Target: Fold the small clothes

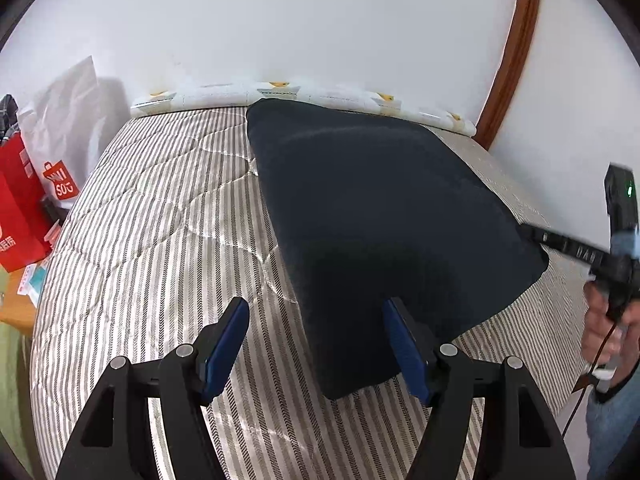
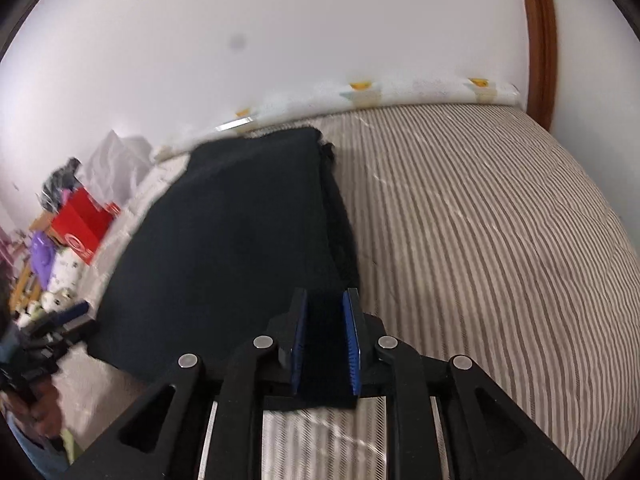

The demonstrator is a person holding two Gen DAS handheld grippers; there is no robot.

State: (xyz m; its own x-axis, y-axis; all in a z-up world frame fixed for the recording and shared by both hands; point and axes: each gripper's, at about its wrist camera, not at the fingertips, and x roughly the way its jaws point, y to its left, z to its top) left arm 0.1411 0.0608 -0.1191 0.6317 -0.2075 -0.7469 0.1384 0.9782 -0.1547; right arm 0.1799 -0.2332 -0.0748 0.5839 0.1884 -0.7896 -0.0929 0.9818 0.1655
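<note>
Left wrist view shows a bed (image 1: 160, 208) covered in a quilted mattress pad of grey and cream stripes, which fills most of the frame below a plain white wall (image 1: 320, 20). On that bed lies the dark navy folded cloth garment (image 1: 380, 208), spread flat, its far edge reaching the white patterned bedding strip (image 1: 280, 90) at the wall and its near corner lying beside the left tool's right finger. A curved brown wooden frame (image 1: 516, 48) rises along the wall at the upper right. Off the bed's left edge stand a red paper carton (image 1: 16, 208) and a white plastic shopping bag with an orange logo (image 1: 60, 140). The left tool (image 1: 316, 344), black with blue pads, has its fingers spread wide over the striped pad, nothing between them; its right pad sits at the garment's near edge. At the right edge of this view a person's hand (image 1: 608, 320) grips the handle of the right tool, whose black fingers reach to the garment's right corner. In the right wrist view the right tool (image 2: 326, 344) stands with its blue pads a narrow gap apart, dark fabric of the garment (image 2: 240, 232) between them; the blurred frame does not settle whether the pads press on it.
</note>
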